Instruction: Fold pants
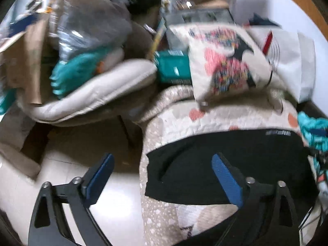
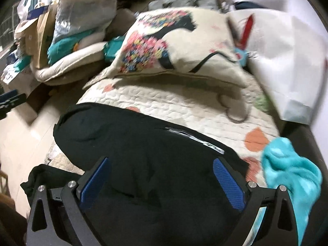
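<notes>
Between the blue-padded jaws of the right gripper (image 2: 162, 182), which stand wide apart and clamp nothing, lies the black fabric pants (image 2: 143, 153), bunched on the cream quilted bedspread with orange spots (image 2: 184, 106). Over at the bed's left edge the left gripper (image 1: 162, 176) hangs with its jaws just as far apart, one finger above the pale floor (image 1: 114, 205), the other above the black cloth. A strip of pale lettering runs along the pants' far hem. Just right of the pants sits a crumpled turquoise fuzzy cloth (image 2: 293, 172). Beyond, a cream cushion with a colourful floral print (image 2: 174, 45) rests on the bedspread, a white cushion (image 2: 287, 61) beside it. Left of the bed a beige padded seat (image 1: 92, 94) carries piled bags and boxes.
</notes>
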`<state>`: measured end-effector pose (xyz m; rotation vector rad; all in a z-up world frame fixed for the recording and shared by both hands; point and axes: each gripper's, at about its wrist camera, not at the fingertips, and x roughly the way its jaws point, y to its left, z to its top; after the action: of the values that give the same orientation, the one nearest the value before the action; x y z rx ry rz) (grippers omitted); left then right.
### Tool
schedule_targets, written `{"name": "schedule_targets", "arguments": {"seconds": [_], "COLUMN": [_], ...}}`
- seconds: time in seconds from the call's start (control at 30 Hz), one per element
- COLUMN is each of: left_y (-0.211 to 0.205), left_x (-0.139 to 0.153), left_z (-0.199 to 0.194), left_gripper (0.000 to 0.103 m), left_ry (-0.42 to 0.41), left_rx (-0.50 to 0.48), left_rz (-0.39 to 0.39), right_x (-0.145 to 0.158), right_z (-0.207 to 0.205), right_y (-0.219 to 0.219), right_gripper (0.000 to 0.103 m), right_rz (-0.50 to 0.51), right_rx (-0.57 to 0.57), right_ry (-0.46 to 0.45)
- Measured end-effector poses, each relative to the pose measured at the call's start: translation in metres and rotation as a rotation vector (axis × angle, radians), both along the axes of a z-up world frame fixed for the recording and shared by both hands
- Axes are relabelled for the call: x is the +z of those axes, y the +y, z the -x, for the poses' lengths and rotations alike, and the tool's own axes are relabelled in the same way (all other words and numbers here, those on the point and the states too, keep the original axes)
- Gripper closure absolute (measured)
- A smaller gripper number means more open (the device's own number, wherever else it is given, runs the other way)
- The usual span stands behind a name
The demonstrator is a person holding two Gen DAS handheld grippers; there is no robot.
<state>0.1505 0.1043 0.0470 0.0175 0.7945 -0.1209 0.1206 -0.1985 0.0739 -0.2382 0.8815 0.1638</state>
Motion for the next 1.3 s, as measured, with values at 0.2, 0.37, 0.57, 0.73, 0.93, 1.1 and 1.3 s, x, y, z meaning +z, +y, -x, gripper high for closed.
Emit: {"name": "schedule_targets", "arguments": {"seconds": [0.2, 0.37, 0.57, 0.73, 0.93, 1.1, 1.3], "left_y": [0.005, 0.007, 0.004, 0.005, 0.007, 0.012, -0.002], "left_x": [-0.055, -0.075, -0.095, -0.119, -0.132, -0.137, -0.12], "left_z": [-0.061, -0.096, -0.121, -0.127, -0.135, -0.137, -0.116], "left_gripper": [0.052, 0.052, 0.052, 0.051, 0.02, 0.035, 0.097], "left_ry": [0.162, 0.194, 0.212, 0.269, 0.249, 0.287, 0.256], "left_rx": [-0.073, -0.097, -0.143, -0.199, -0.199, -0.243, -0.329], "left_rz": [0.074, 0.146, 0.115, 0.117, 0.104, 0.16, 0.115], "right_x": [-0.029, -0.034, -0.049, -0.065, -0.081, -0.091, -0.092], "right_z": [-0.055, -0.099, -0.13, -0.136, -0.141, -0.148, -0.148], "right_y": [-0.008, -0.023, -0.03, -0.044, -0.063, -0.058, -0.044], "right_gripper": [0.015, 0.016, 0.016, 0.016, 0.016, 0.017, 0.058], "right_rz": [0.015, -0.059, -0.097, -0.101, -0.099, -0.09, -0.113], "right_rx": [0.007, -0.004, 0.0, 0.017, 0.009, 0.042, 0.103], "right_ry": [0.072, 0.104, 0.141, 0.18, 0.217, 0.229, 0.248]}}
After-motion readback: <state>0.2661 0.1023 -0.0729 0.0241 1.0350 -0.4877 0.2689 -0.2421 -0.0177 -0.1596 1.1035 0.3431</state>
